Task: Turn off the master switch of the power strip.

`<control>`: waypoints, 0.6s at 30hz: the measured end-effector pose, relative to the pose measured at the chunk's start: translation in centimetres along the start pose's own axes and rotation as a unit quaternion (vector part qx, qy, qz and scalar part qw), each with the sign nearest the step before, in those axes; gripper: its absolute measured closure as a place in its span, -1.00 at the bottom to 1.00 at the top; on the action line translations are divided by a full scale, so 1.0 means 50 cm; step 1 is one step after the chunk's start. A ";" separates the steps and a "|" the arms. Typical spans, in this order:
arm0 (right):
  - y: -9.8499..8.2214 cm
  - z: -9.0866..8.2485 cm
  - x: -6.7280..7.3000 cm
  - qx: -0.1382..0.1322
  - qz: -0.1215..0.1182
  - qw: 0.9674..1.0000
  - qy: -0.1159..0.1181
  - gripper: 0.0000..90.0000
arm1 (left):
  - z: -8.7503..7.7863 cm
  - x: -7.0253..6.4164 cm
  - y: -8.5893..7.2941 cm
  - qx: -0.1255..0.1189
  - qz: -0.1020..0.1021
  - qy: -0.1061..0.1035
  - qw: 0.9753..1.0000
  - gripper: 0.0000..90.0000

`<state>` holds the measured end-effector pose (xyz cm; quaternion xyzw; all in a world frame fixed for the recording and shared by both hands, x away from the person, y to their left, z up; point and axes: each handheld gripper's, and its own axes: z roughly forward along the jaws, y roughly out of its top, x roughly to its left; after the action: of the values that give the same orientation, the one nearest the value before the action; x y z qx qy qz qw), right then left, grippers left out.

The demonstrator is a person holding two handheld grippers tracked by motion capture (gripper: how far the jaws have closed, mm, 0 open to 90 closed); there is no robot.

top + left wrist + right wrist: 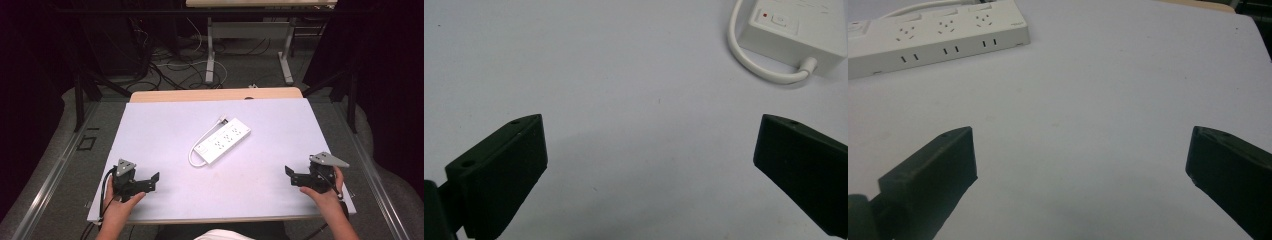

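Observation:
A white power strip (pixel 223 141) lies diagonally in the middle of the white table, its white cable (pixel 197 146) looping round its near-left end and running along its far side to the plug (pixel 223 120). My left gripper (pixel 152 182) rests near the front left corner, open and holding nothing, pointing right. My right gripper (pixel 292 176) sits near the front right corner, open and holding nothing, pointing left. In the left gripper view the open gripper (pixel 651 150) faces bare table, with the strip's switch end (pixel 791 30) at top right. The right gripper view has the open gripper (pixel 1080 155) and the strip's sockets (pixel 933 35) at top left.
The white table top (pixel 165 125) has a wooden strip (pixel 215 94) along its far edge. Beyond it, loose cables (pixel 170 70) lie on the floor round the legs of another desk (pixel 210 55). Dark frame posts (pixel 78 95) stand at both sides.

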<state>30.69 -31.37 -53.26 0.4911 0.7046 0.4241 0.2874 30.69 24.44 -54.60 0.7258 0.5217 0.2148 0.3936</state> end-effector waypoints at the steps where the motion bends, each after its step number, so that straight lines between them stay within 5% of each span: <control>1: -0.002 -0.010 -0.001 0.015 -0.005 1.000 0.006 -1.00 | 0.000 0.000 0.000 -0.002 -0.002 0.000 1.000 -0.98; 18: -0.024 -0.012 0.000 0.016 -0.029 0.999 0.001 -0.99 | -0.011 -0.018 0.015 -0.005 0.005 -0.013 1.000 -0.95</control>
<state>29.67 -31.77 -54.04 0.4747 0.7256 0.4046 0.2906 30.41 23.70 -53.56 0.7291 0.5116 0.2105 0.4030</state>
